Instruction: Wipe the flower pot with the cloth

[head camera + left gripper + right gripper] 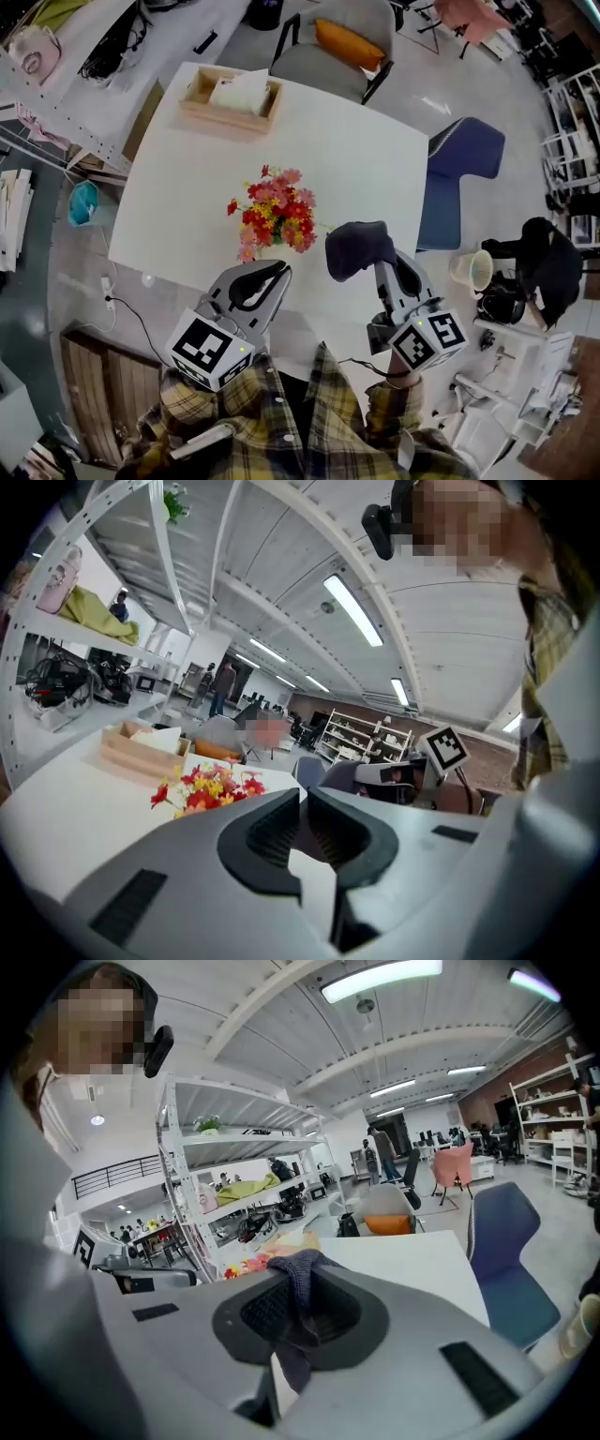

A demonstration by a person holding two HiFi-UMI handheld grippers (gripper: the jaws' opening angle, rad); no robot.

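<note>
A bunch of red, yellow and pink flowers (274, 214) stands in a pot near the front of the white table (178, 206); the blooms hide most of the pot. My left gripper (280, 271) hovers just in front of it, shut and empty. In the left gripper view the flowers (208, 787) show beyond the closed left gripper (303, 803). To the right of the flowers, my right gripper (376, 259) is shut on a dark grey cloth (356, 248). In the right gripper view the cloth (300, 1288) hangs bunched between the jaws of the right gripper (295, 1274).
A wooden tissue box (230, 97) sits at the table's far edge. Behind the table is a grey chair with an orange cushion (349, 44), and a blue chair (459, 173) stands at the right. Shelving (56, 94) runs along the left.
</note>
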